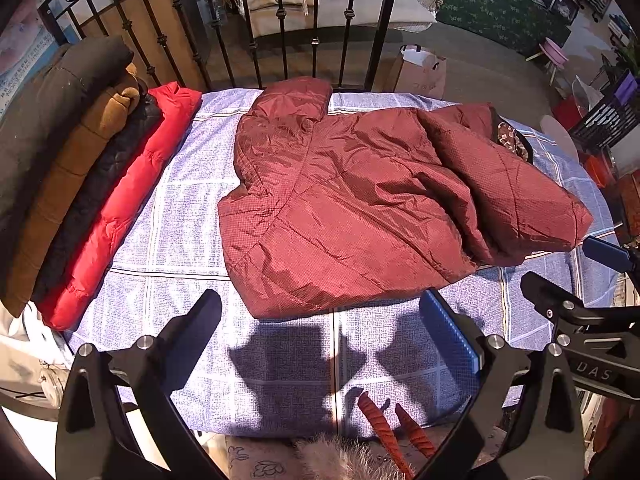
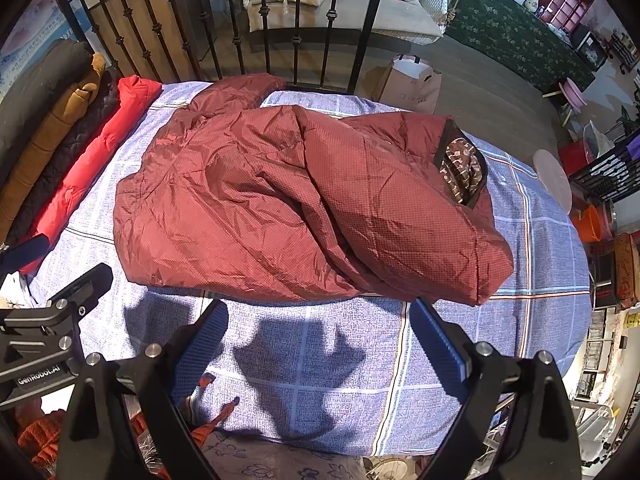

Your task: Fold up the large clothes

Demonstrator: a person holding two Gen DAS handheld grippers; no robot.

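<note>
Over the blue checked bedsheet [image 2: 460, 380] | dark-red quilted hooded jacket [image 1: 340, 200] lies partly folded, right side doubled inward | both my grippers, left [image 1: 320, 344] and right [image 2: 320, 344], hover with fingers spread, empty | next, I judge: pinch the hem, fold toward the hood.

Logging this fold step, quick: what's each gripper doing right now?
Left gripper: open, empty, above the bedsheet short of the maroon jacket.
Right gripper: open, empty, also short of the jacket.
</note>
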